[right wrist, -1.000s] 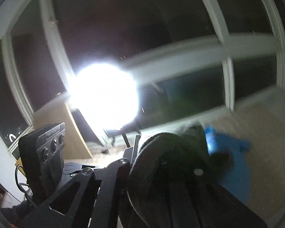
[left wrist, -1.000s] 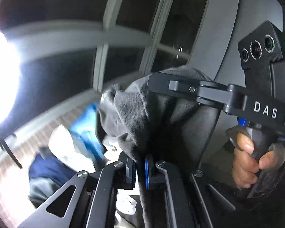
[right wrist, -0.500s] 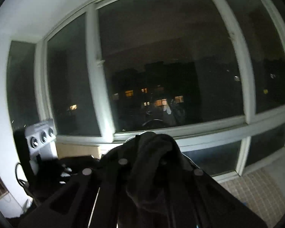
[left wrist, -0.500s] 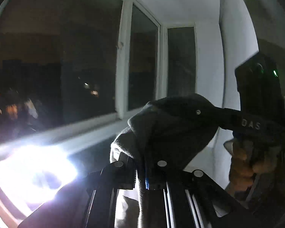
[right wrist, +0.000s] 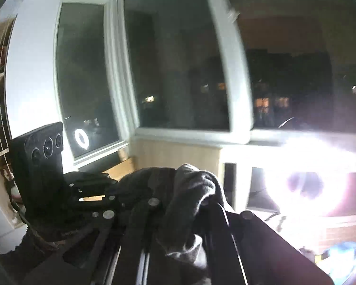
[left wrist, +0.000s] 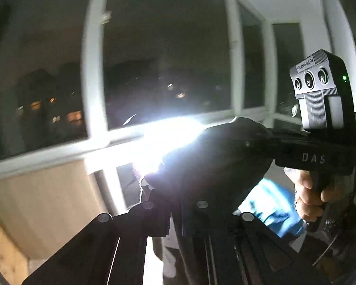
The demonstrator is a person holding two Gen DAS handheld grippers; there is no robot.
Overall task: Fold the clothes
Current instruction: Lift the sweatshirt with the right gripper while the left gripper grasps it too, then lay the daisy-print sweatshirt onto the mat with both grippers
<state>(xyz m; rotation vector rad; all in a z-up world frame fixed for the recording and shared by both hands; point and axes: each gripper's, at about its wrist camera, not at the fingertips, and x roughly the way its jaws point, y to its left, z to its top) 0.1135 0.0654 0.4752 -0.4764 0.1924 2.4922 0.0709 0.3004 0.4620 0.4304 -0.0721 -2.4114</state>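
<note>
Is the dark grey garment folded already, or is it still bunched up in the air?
Bunched, not folded: the dark grey garment hangs crumpled between the left gripper and right gripper, both shut on it, raised before the windows.

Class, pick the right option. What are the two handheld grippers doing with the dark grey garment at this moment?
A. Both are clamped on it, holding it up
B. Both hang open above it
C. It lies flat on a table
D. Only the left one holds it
A: the left gripper and the right gripper each have the dark grey garment pinched between closed fingers, raised before the window.

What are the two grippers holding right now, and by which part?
Both grip the dark grey garment: left gripper and right gripper each pinch a bunched fold; which part cannot be told.
</note>
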